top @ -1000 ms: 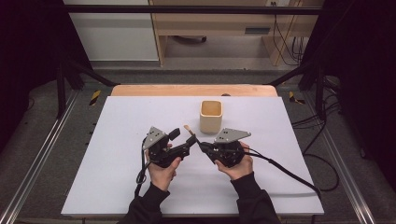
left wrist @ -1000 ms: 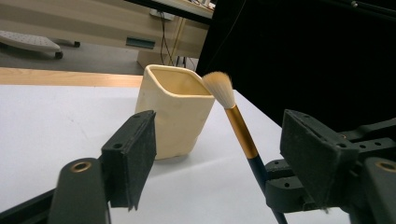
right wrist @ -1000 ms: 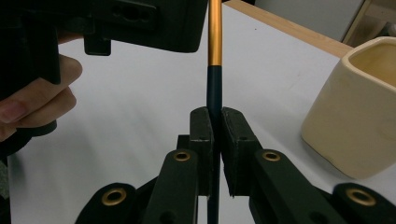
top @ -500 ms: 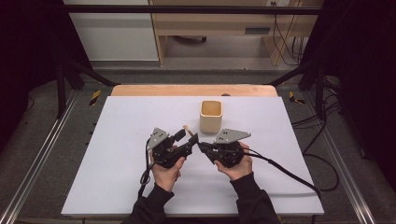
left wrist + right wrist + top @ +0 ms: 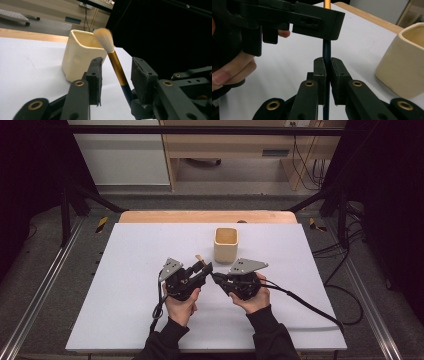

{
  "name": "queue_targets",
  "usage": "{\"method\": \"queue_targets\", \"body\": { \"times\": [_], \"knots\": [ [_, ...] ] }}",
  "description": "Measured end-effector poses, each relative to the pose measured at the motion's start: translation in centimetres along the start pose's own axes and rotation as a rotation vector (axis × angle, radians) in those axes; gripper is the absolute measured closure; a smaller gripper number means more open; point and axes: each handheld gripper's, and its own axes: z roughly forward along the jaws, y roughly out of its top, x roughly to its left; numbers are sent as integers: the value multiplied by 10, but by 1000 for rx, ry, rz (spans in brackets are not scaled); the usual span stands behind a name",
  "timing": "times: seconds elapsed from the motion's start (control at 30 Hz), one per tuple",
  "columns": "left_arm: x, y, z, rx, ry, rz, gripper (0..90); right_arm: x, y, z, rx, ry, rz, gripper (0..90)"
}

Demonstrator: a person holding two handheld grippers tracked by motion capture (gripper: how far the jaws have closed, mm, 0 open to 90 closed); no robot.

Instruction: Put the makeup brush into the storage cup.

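I hold a brush (image 5: 115, 65) between my two grippers, just in front of the cream cup (image 5: 226, 244) that stands on the white bench (image 5: 125, 270). My right gripper (image 5: 216, 276) has its jaws clamped tight on the dark lower part of the handle; in the right gripper view the black shaft (image 5: 326, 53) runs straight up between the two pads, which press it from both sides. My left gripper (image 5: 206, 268) has its jaws spread around the same brush higher up, and in the left gripper view the gold band of the handle stands in the gap with space on either side, touching neither pad. The pale bristle tip (image 5: 104, 37) leans up and away from me, towards the cup's near rim. The cup (image 5: 80, 53) sits upright, just beyond both grippers, and its mouth is open. My two hands rest close together on the near side of the cup, tips almost meeting.
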Motion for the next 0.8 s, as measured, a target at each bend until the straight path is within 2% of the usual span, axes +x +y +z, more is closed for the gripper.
{"method": "queue_targets", "body": {
  "times": [0.37,0.8],
  "knots": [
    [-1,-2,1,4,-9,-30,713,0,0,0,-3,-2,-1,839],
    [-3,-2,1,-3,-21,-56,776,0,0,0,-4,-5,-2,840]
  ]
}}
